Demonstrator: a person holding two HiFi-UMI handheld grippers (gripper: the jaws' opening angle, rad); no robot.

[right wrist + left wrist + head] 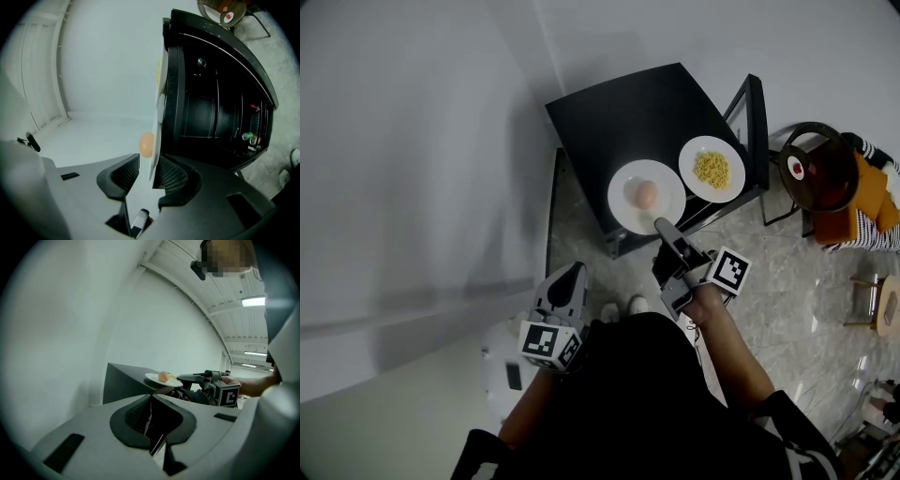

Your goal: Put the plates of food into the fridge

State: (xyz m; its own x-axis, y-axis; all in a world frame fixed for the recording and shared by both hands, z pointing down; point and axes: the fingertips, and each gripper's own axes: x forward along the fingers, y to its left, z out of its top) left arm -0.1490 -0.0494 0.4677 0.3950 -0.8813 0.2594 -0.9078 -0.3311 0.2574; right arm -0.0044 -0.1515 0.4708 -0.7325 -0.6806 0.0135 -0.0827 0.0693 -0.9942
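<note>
Egg plate [623,204], white and round with one pale egg [646,193] on it, sits at the near edge of the black tabletop [637,112], its rim clamped in the right tongs [662,226]. The left tongs [575,269] are clenched on nothing, well apart from it. A noodle plate [733,161] lies just beside the egg plate.

The table [647,112] is black all over. Against it both plates are white: the nearer plate [625,214] carries a pale peach egg [646,194], the farther plate [692,150] a heap of yellow food [711,170]. The left gripper [573,272] and the right gripper [662,225] are grey with black ribbed pads, each bearing a cube of black-and-white square markers. The floor [787,262] is marbled grey and cream, and the wall [412,141] is plain white.
</note>
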